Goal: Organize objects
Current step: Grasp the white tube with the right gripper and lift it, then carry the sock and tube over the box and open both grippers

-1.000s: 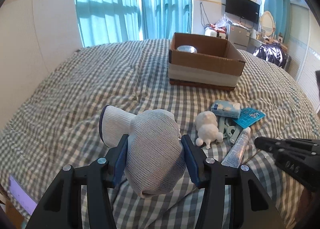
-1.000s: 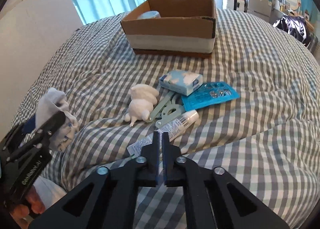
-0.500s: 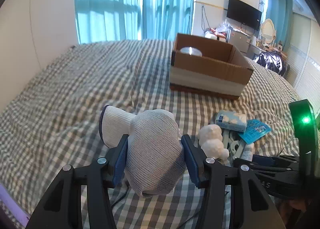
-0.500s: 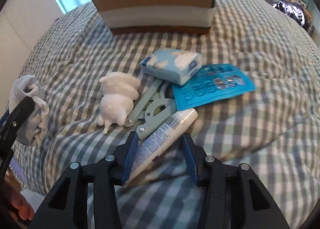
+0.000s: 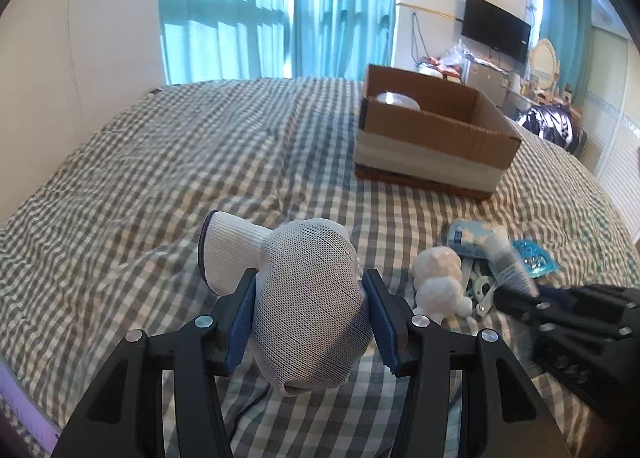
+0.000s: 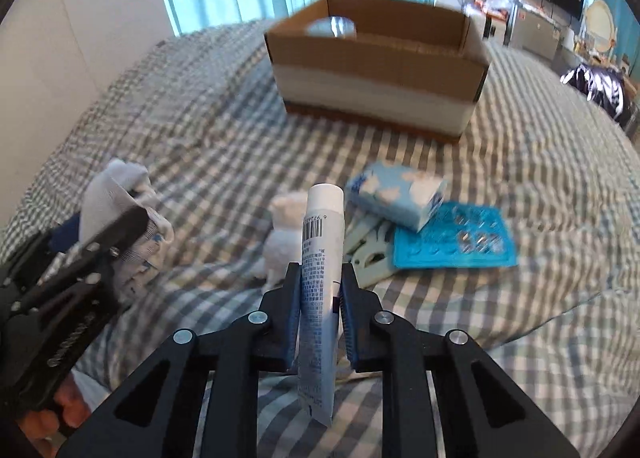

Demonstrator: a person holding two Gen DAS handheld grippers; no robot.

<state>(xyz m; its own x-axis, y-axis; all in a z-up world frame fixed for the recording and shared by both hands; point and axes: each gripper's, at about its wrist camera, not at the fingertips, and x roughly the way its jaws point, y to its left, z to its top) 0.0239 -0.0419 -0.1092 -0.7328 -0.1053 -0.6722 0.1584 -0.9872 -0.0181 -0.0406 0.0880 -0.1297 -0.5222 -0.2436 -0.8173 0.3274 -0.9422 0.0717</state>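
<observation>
My left gripper (image 5: 308, 298) is shut on a rolled white mesh sock (image 5: 308, 298), held above the checked bed. It also shows at the left of the right wrist view (image 6: 116, 194). My right gripper (image 6: 320, 282) is shut on a white tube (image 6: 320, 258) with a barcode, lifted off the bed; the tube also shows in the left wrist view (image 5: 506, 258). An open cardboard box (image 5: 432, 146) stands farther back with a round shiny thing (image 5: 396, 99) inside; the box also shows in the right wrist view (image 6: 380, 66).
On the bed (image 5: 200, 162) in front of the box lie a white plush toy (image 5: 438, 286), a pale blue tissue pack (image 6: 396, 194), a blue blister card (image 6: 452, 238) and pale green scissors (image 6: 368, 246). Curtains, a TV and furniture stand behind.
My right gripper opened around the tube, closed on it and lifted it off the bed. My left gripper kept hold of the sock and rose a little.
</observation>
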